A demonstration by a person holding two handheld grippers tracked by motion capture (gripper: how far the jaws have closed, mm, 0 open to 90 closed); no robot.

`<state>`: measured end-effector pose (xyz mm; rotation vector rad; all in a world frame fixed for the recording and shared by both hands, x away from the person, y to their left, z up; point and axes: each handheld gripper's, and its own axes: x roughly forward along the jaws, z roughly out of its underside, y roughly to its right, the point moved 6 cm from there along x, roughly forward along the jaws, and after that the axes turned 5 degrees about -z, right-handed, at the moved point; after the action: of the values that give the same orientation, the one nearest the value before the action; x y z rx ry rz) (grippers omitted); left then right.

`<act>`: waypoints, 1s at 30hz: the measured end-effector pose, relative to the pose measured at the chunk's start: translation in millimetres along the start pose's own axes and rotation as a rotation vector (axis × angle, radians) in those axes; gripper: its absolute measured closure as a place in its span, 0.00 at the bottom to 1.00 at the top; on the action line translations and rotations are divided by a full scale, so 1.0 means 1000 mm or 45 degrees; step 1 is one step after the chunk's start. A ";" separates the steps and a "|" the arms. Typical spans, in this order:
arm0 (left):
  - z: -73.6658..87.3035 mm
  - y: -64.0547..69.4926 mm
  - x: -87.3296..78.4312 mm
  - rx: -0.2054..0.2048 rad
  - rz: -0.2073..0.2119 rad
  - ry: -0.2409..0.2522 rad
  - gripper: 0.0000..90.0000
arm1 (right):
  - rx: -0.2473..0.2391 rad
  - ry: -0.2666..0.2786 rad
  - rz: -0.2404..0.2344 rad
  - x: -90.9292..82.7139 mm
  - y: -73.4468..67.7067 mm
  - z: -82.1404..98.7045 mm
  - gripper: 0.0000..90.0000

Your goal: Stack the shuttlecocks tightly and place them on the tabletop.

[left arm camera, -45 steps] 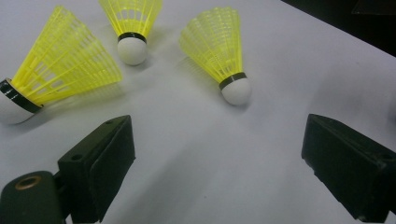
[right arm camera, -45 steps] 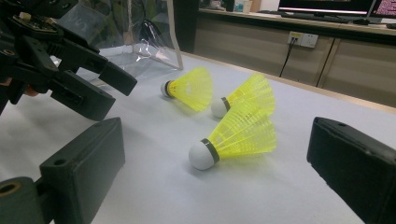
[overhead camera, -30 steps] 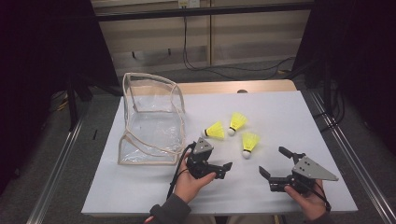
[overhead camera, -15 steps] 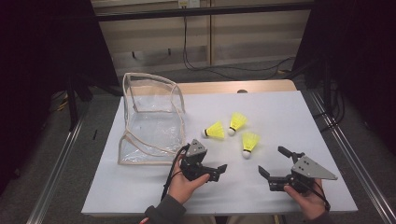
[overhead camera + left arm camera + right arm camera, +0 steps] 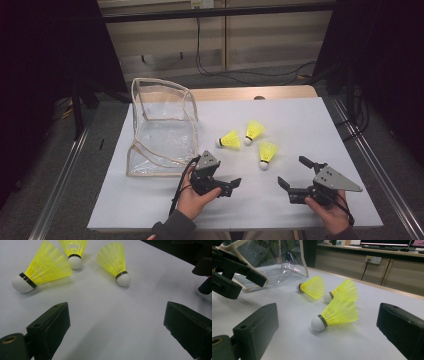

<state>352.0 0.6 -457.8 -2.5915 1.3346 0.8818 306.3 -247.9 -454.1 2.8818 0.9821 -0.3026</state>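
Yellow shuttlecocks (image 5: 248,141): lying just right of the pouch (image 5: 161,131), light, crushable skirts.
Hold: taking the cork (image 5: 316,324), likely.
Left gripper (image 5: 231,184): hovering open, empty.
Right gripper (image 5: 294,175): hovering open, empty.

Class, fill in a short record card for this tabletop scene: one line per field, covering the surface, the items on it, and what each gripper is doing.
surface: white table top
container: clear plastic bag with beige trim, standing open at the table's left
shuttlecocks: three yellow ones with white tips, lying on their sides; left shuttlecock, far shuttlecock, near shuttlecock
left gripper: jaws open, empty, pointing toward the shuttlecocks
right gripper: jaws open, empty, nearest the near shuttlecock
contact: neither gripper touches a shuttlecock
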 end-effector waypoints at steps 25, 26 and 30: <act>0.013 0.001 -0.018 0.033 0.076 0.033 0.06 | 0.004 -0.005 -0.002 0.000 -0.001 0.000 0.03; 0.013 0.001 -0.019 0.038 0.076 0.035 0.06 | 0.002 -0.004 -0.005 0.001 -0.001 0.000 0.03; 0.014 0.000 -0.026 0.047 0.093 0.052 0.05 | 0.002 -0.004 -0.005 0.000 -0.001 0.000 0.03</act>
<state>334.1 23.7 -455.8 -2.5610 1.4507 0.8106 305.6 -246.5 -454.2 2.8801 0.9870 -0.3087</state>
